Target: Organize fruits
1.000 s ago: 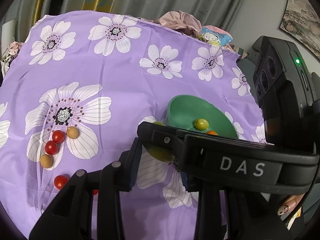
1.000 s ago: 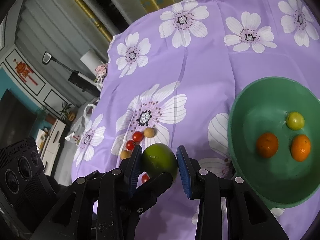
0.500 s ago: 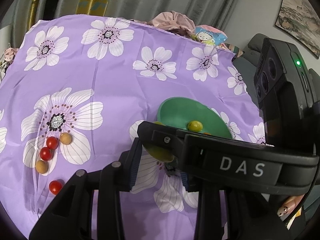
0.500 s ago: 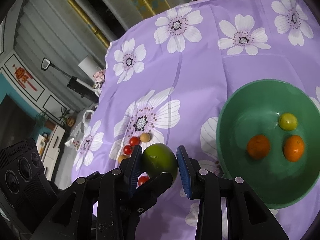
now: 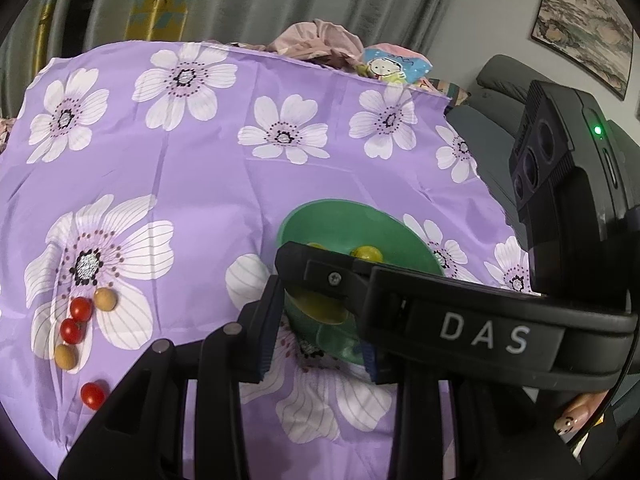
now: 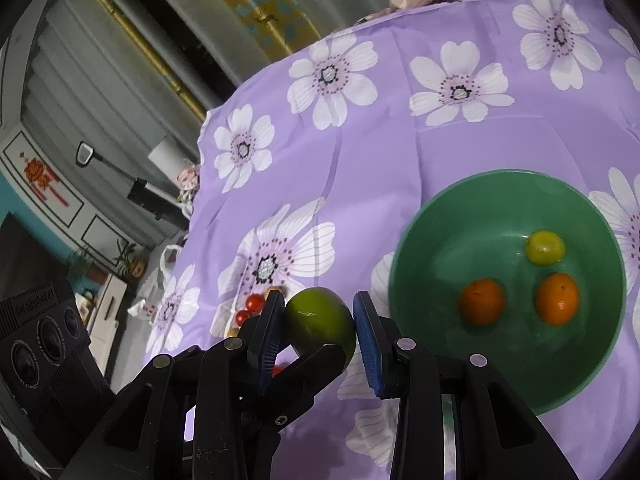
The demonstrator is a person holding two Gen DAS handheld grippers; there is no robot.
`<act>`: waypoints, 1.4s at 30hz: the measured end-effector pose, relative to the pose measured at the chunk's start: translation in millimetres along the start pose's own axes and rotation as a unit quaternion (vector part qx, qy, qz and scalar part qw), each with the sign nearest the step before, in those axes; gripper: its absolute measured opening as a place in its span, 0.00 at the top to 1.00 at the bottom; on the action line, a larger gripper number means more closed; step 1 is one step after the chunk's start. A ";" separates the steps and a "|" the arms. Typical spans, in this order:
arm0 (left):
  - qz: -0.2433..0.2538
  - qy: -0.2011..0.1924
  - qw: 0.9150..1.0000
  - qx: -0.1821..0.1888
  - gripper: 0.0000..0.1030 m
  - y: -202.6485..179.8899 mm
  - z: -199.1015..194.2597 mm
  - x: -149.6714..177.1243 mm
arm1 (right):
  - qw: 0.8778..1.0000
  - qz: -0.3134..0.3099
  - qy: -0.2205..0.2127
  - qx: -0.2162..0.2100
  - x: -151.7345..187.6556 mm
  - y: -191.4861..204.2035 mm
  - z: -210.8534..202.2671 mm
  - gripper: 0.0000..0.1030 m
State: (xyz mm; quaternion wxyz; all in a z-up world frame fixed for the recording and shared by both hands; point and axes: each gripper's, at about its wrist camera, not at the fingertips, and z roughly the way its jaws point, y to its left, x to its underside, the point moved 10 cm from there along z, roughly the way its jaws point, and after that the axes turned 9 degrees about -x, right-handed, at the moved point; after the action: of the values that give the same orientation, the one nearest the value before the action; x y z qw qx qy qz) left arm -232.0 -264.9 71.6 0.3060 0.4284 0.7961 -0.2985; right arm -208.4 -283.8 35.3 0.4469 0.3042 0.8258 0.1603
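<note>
My right gripper (image 6: 320,320) is shut on a green lime (image 6: 320,320) and holds it above the purple flowered cloth, just left of the green bowl (image 6: 432,240). The bowl holds two oranges (image 6: 482,302) and a small yellow-green fruit (image 6: 545,247). In the left wrist view my left gripper (image 5: 318,332) is open and empty; the right gripper's black body crosses in front of it, with the lime (image 5: 320,308) under it and the bowl (image 5: 320,220) behind. Red cherry tomatoes (image 5: 81,309) and tan round fruits (image 5: 105,299) lie on the cloth at the left.
The cloth's far edge meets a heap of pink fabric (image 5: 320,38) and a cartoon-print package (image 5: 394,65). A dark sofa (image 5: 500,92) stands at the right. Curtains hang behind. The table's left edge drops off to the room floor (image 6: 120,240).
Both grippers have risen and pulled back, so the bowl and loose fruits look smaller and lower. The right gripper has carried the lime a little closer to the bowl's left rim.
</note>
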 end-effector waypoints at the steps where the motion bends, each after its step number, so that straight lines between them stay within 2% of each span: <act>1: 0.003 0.000 1.000 0.003 0.67 -3.0 1.3 -1.3 | 1.000 0.002 -0.003 0.001 -0.7 -1.6 -2.4 0.62; 23: 0.050 0.016 0.998 0.036 0.67 -54.4 31.6 -10.3 | 0.996 0.070 -0.051 0.014 -13.3 -53.4 -38.9 0.62; 37: 0.051 0.050 0.996 0.047 0.68 -63.7 65.0 -5.4 | 0.992 0.121 -0.039 0.024 -12.4 -85.0 -33.6 0.62; 39: 0.050 0.057 0.996 0.053 0.70 -64.8 68.9 -3.8 | 0.991 0.124 -0.036 0.028 -12.0 -88.7 -32.2 0.62; 41: 0.048 0.065 0.994 0.079 0.86 -71.1 71.1 -1.2 | 0.991 0.127 -0.033 0.028 -11.9 -91.5 -30.1 0.63; 42: 0.047 0.068 0.993 0.087 0.86 -73.1 71.7 -1.1 | 0.991 0.129 -0.027 0.019 -11.0 -91.0 -27.1 0.63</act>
State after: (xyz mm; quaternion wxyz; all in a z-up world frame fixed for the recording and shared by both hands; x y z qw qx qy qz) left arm -278.1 -351.6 42.5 0.2261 0.5099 0.7650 -0.3219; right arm -259.2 -360.2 8.4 0.4390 0.4213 0.7700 0.1923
